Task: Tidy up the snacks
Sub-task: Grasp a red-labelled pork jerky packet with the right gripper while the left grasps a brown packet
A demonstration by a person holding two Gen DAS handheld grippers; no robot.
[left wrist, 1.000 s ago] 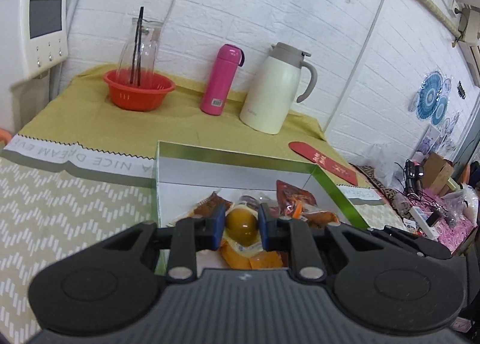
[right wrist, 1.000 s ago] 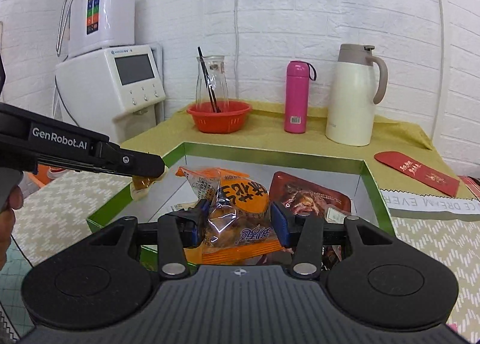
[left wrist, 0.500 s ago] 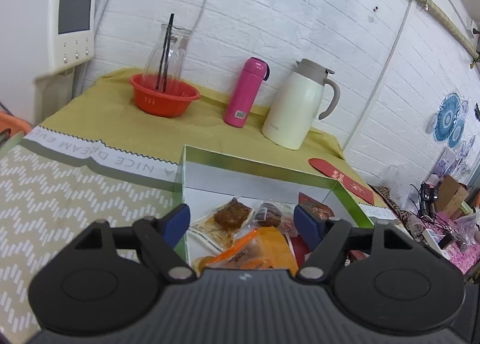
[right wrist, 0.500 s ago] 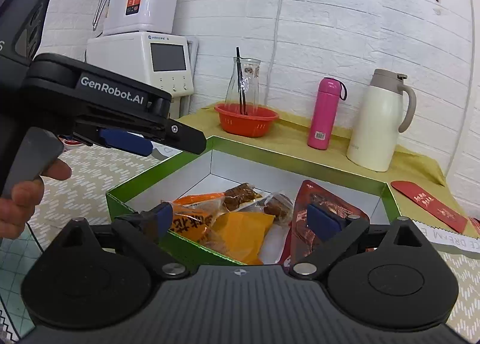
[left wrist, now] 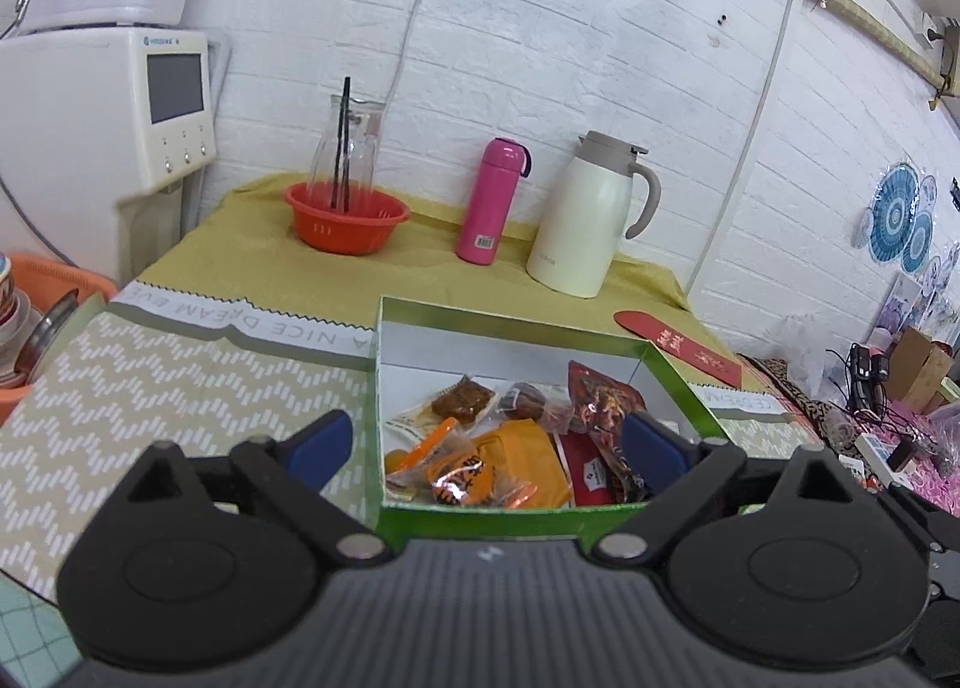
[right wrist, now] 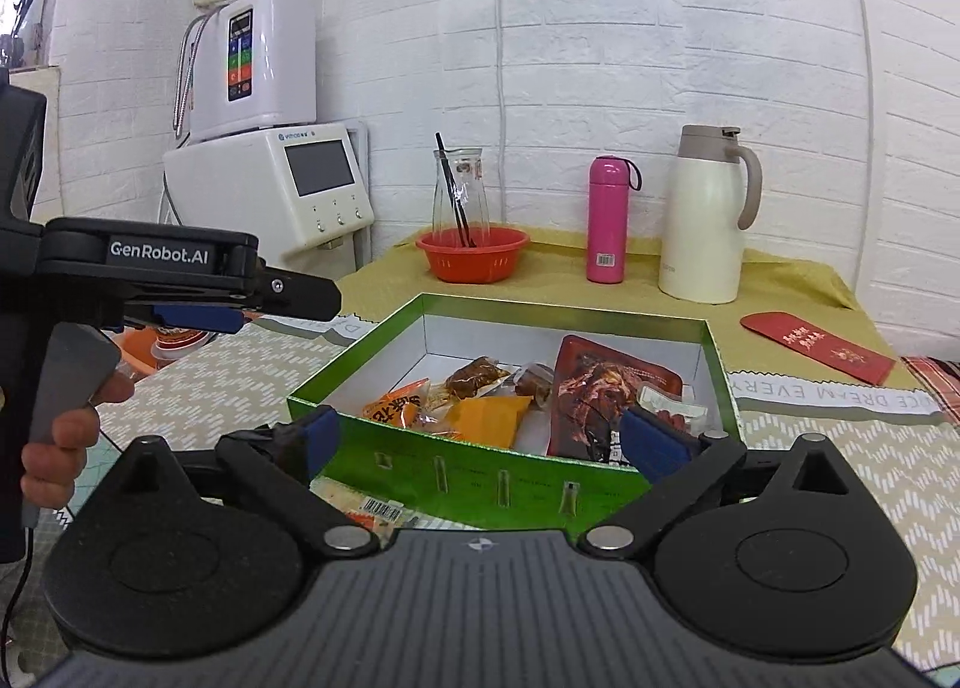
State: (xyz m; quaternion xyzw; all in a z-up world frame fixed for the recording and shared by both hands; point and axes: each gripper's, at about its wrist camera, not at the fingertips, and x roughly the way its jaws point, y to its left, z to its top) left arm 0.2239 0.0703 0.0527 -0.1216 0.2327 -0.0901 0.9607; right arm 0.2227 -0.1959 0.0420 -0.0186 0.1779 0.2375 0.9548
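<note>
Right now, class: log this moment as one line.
left gripper: open, empty | right gripper: open, empty | snack packets: inside green box

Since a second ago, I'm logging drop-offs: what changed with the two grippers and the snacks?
Both let go. The left gripper released its round yellow snack, the right gripper its orange packet; their jaws have just been opening, nothing lies between them, and both have drawn back from the green box. The snacks now lie in the box. Red basket, pink bottle and white jug stayed put.

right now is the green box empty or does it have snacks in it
Not empty: the open green box holds several wrapped snacks, including an orange packet and a red packet.
</note>
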